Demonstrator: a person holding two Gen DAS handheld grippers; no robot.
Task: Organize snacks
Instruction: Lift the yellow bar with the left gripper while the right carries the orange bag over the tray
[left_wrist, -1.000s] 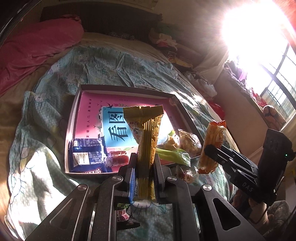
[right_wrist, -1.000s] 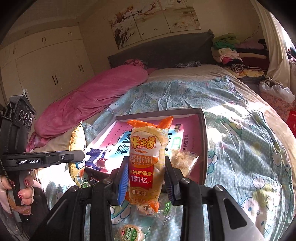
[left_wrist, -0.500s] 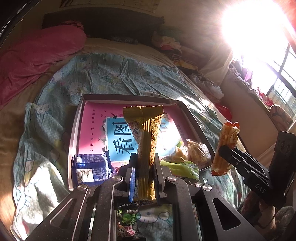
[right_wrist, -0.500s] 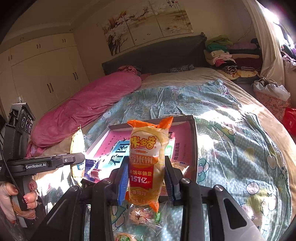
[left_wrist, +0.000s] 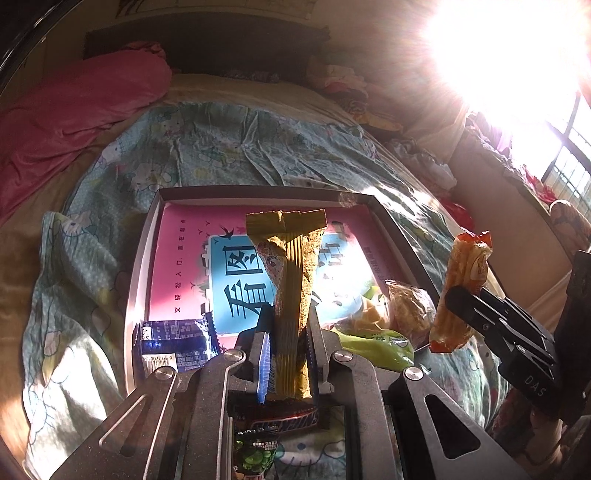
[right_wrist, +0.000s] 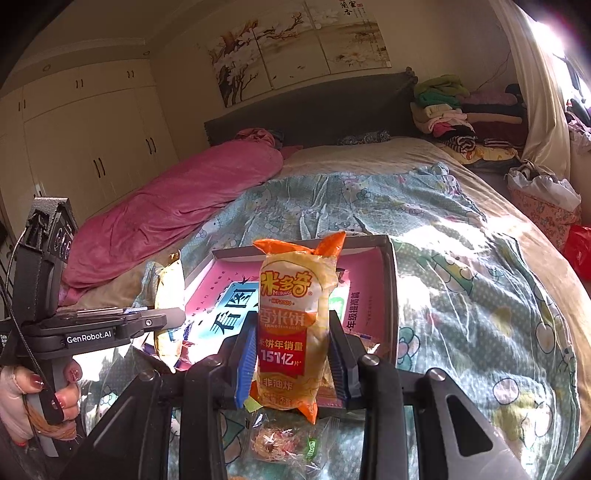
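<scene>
Window glare (left_wrist: 509, 48) washes bedroom corner; left gripper (left_wrist: 288, 354) clenches yellow packet (left_wrist: 291, 295), right gripper (right_wrist: 291, 365) rice-cracker pack (right_wrist: 291, 332), hiding tray (right_wrist: 391, 280) contents.

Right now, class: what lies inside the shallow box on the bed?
Inside the shallow box: a pink and blue printed sheet, a blue packet near the front corner, and a green packet with clear-wrapped snacks. The held yellow packet covers the middle.
</scene>
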